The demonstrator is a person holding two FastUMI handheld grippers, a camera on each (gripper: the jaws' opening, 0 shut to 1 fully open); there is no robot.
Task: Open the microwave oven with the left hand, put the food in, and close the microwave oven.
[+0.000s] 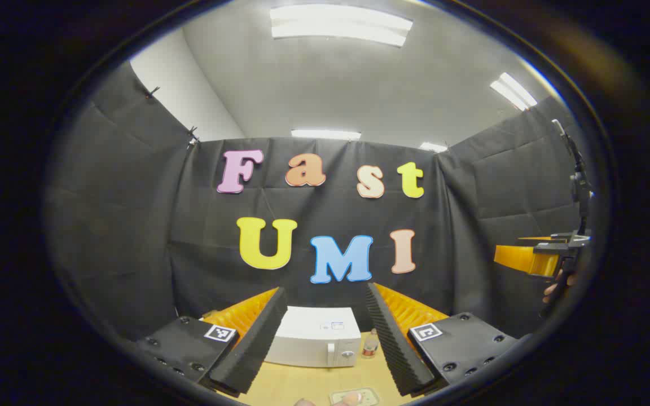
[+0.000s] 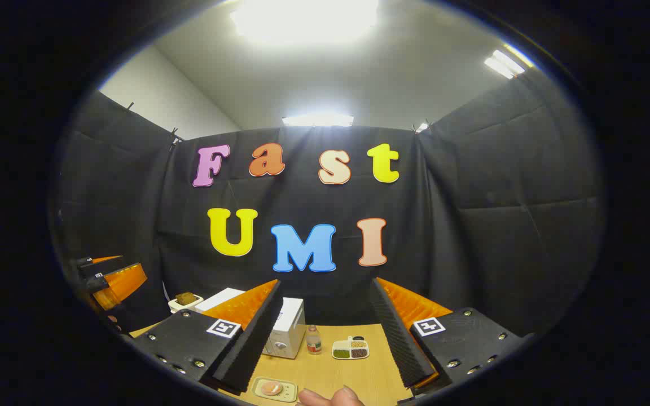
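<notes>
On the far wooden surface (image 1: 302, 386), closed white box-shaped microwave oven (image 1: 313, 337); nearer, food tray (image 2: 273, 389). Left claw (image 1: 325, 344) and right claw (image 2: 325, 338) both spread, grasping nothing.

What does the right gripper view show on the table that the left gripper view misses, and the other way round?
The right gripper view adds a divided dish right of the bottle, and a small dish with something brown at far left. The left gripper view adds the microwave's closed front with handle and dial. Both share the microwave, the bottle beside it, the food tray at the near edge, and each gripper open, left gripper, right gripper.
</notes>
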